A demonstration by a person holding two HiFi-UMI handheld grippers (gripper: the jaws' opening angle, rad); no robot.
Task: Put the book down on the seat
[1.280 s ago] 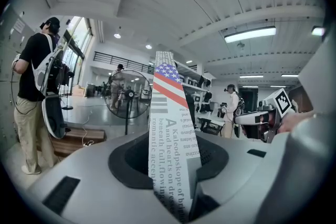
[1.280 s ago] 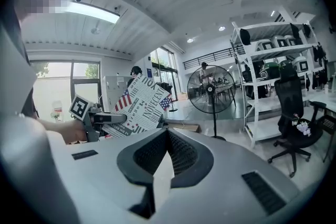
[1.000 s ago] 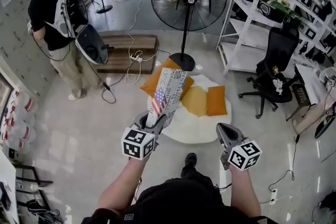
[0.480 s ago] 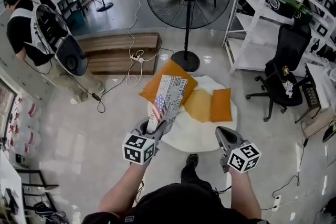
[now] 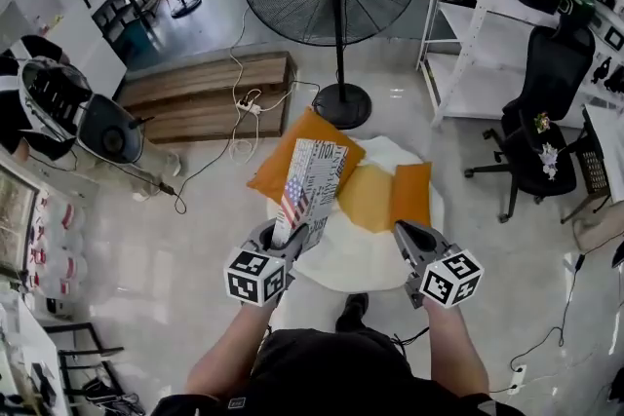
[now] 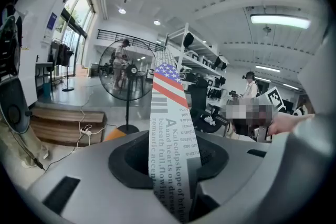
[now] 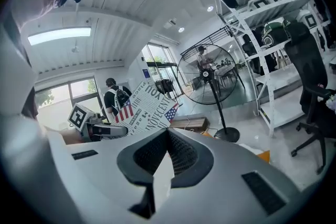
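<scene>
Pale floor point(image 5: 166, 248) lies open to the left; white round seat point(image 5: 346, 260) just ahead, orange cushions point(image 5: 410, 194) along its far edge. Left gripper point(image 5: 291, 235) clamps the book point(image 5: 310, 178) upright over the near-left rim, right gripper point(image 5: 401, 229) pinched shut, empty

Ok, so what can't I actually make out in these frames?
- Lower end of the book: hidden inside the fingers of the left gripper in the head view, cut off by the bottom edge in the left gripper view.
- Near side of the seat: head view, partly covered by the book and the right gripper.
- The bystander: head view, partly cut off by the left edge.
</scene>
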